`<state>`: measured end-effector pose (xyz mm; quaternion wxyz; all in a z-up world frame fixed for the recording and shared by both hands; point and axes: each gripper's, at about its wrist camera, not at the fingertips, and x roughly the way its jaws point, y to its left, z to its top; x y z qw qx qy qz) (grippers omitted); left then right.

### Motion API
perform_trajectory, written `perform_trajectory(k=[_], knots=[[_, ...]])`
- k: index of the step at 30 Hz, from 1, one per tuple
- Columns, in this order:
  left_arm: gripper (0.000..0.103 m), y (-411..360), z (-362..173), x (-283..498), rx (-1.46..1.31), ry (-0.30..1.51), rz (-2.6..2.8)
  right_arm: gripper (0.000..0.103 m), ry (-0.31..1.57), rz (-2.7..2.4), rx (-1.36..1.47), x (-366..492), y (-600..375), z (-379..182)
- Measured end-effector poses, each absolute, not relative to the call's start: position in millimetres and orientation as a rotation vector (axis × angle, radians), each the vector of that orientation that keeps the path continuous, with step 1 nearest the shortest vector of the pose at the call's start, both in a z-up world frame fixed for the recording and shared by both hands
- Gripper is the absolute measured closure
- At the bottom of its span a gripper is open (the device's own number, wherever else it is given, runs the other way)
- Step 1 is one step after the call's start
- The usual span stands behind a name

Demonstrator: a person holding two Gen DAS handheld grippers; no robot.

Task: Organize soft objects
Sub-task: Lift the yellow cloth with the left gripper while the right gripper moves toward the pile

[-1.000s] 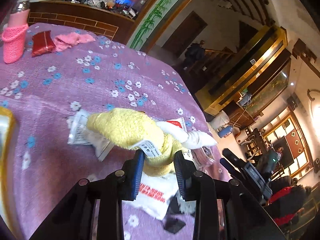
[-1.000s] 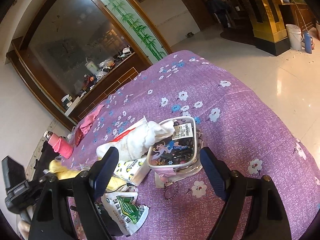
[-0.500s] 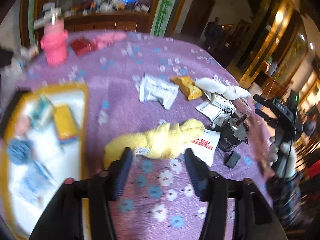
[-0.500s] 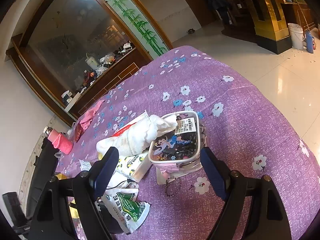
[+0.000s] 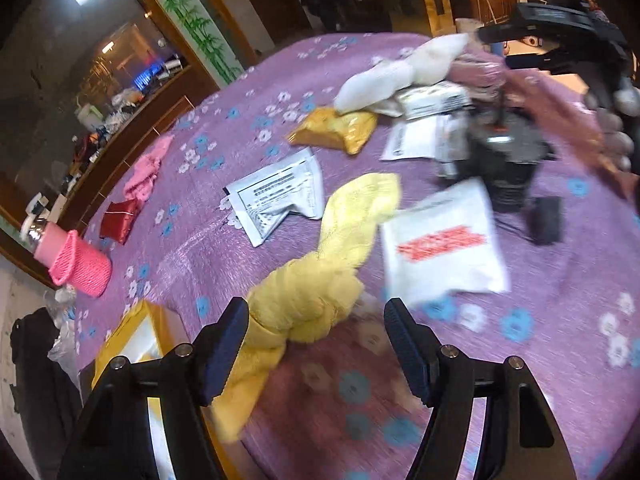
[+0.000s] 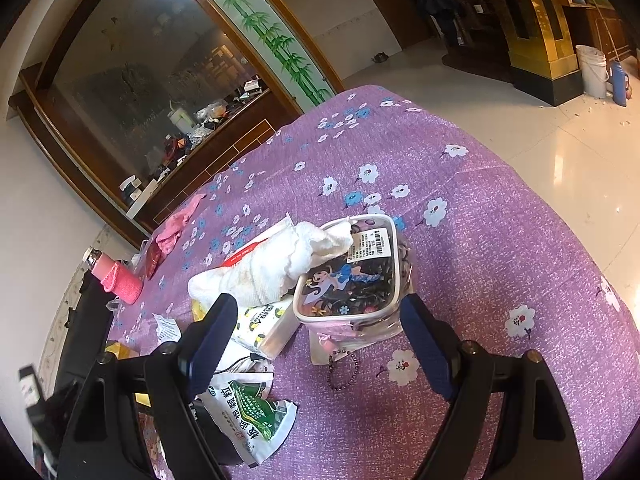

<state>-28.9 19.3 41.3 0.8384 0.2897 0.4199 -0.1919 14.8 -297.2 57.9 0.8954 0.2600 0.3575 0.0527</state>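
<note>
A twisted yellow towel (image 5: 320,280) lies on the purple flowered tablecloth (image 5: 540,360). Its near end sits between the jaws of my left gripper (image 5: 316,352), close against the left finger (image 5: 224,348) and apart from the right one. Those jaws are opening. A rolled white towel (image 6: 272,268) rests against a clear cartoon-printed pouch (image 6: 348,280). Just above both hangs my right gripper (image 6: 318,344), open with nothing gripped. The white towel (image 5: 400,68) also shows far right in the left wrist view. A pink cloth (image 5: 148,168) lies at the far edge.
A yellow-rimmed tray (image 5: 132,328) sits at the near left. Scattered about are white packets (image 5: 280,196), a yellow packet (image 5: 336,130), a black motor-like device (image 5: 508,152), a red pouch (image 5: 120,218) and a pink-sleeved bottle (image 5: 76,260). A tissue pack (image 6: 264,320), green packet (image 6: 248,408) and bead bracelet (image 6: 342,368) lie near the pouch.
My left gripper held the yellow towel up, then rolled, came down and opened. The towel now lies on the cloth. The right gripper has not moved.
</note>
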Motion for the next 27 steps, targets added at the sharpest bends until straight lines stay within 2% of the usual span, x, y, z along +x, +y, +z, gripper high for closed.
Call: perform_trajectory(k=[8, 9, 10, 11, 17, 27], knots=[[0.026, 4, 19, 4, 0.681, 0.927, -0.39, 0.021, 0.75, 0.115, 0.526, 18, -295, 57], [0.029, 4, 20, 3, 0.679, 0.931, -0.384, 0.021, 0.75, 0.114, 0.525, 18, -295, 57], [0.042, 4, 21, 3, 0.674, 0.934, -0.372, 0.021, 0.75, 0.112, 0.524, 18, -295, 57], [0.043, 6, 22, 4, 0.66, 0.941, -0.354, 0.021, 0.749, 0.111, 0.523, 19, -295, 56], [0.044, 24, 59, -10, 0.373, 0.909, -0.397, 0.021, 0.746, 0.107, 0.526, 18, -297, 57], [0.044, 57, 126, -103, -0.034, 0.751, -0.487, 0.02, 0.709, 0.072, 0.622, 12, -321, 54]])
